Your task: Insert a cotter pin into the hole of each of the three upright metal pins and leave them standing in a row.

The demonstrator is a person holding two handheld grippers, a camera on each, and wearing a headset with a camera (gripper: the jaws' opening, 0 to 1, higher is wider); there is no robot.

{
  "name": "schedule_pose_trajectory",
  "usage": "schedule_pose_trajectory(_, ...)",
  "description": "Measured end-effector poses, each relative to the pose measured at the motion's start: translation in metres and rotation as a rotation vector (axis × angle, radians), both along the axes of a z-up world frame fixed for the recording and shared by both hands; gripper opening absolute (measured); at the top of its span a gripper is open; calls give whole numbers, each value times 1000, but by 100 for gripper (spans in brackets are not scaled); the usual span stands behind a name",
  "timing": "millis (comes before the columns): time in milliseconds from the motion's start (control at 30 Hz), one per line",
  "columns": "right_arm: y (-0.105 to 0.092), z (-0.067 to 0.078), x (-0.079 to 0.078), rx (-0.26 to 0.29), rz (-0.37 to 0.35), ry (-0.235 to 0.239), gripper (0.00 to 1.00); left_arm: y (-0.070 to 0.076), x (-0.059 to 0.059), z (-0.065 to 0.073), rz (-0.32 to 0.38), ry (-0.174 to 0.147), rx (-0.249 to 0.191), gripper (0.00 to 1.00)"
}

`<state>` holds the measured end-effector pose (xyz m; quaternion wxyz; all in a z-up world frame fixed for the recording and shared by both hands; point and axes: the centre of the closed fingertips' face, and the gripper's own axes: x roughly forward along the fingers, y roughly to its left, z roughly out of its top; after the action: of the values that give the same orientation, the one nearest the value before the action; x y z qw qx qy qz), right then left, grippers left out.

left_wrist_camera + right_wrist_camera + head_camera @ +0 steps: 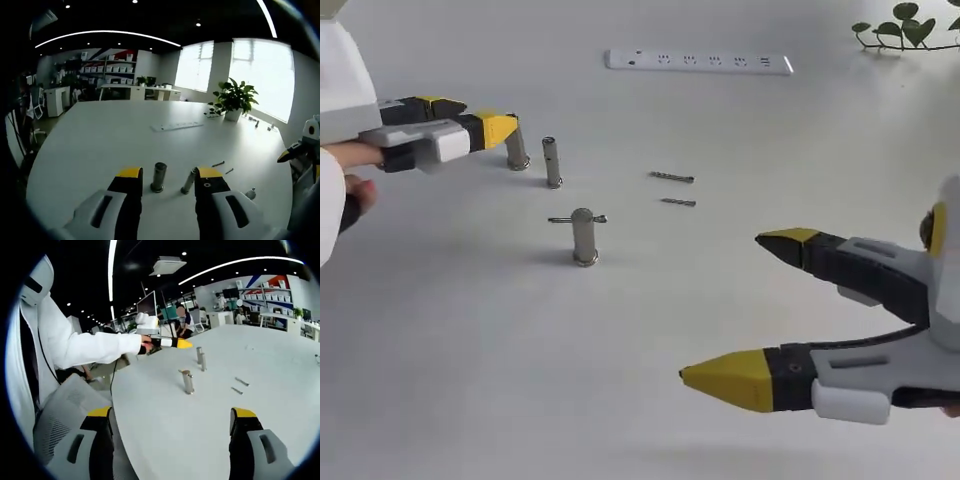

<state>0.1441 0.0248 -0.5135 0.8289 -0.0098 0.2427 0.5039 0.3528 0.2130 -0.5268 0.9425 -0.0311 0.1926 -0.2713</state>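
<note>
Leftmost pin [517, 150] stands far left on the counter [470, 380], just ahead of my left hand-held gripper [490, 115], jaws wide. Closing carelessly could topple the neighbour pin [552, 162], which is just beside one jaw. My right hand-held gripper [720, 308] hangs wide, near right.

Head view, upper left: left gripper [492, 116], white-grey body, black jaws with yellow tips. Lower right: right gripper [720, 307], identical colours, wedge-shaped tips. Right gripper view, upper left: white sleeve [95, 347], white headset [37, 280], thin dark cable [44, 365].
</note>
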Motion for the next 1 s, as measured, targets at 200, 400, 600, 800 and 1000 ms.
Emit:
schedule_pose_trajectory(200, 0, -8, -6, -2, -9, 22, 94, 2, 12, -24, 29, 26, 78, 38)
schedule_pose_trajectory(400, -4, -10, -5, -12, -19, 29, 93, 5, 23, -34, 44, 23, 94, 25)
schedule_pose_trajectory(600, -14, -10, 0, -16, -52, 25, 91, 1, 24, -41, 19, 32, 94, 23)
schedule_pose_trajectory(800, -11, -16, -6, -16, -54, 50, 91, -1, 25, -44, -4, 46, 95, 15)
schedule_pose_trajectory(1000, -8, -20, -7, -20, -43, 64, 91, -3, 28, -45, -19, 41, 102, 13)
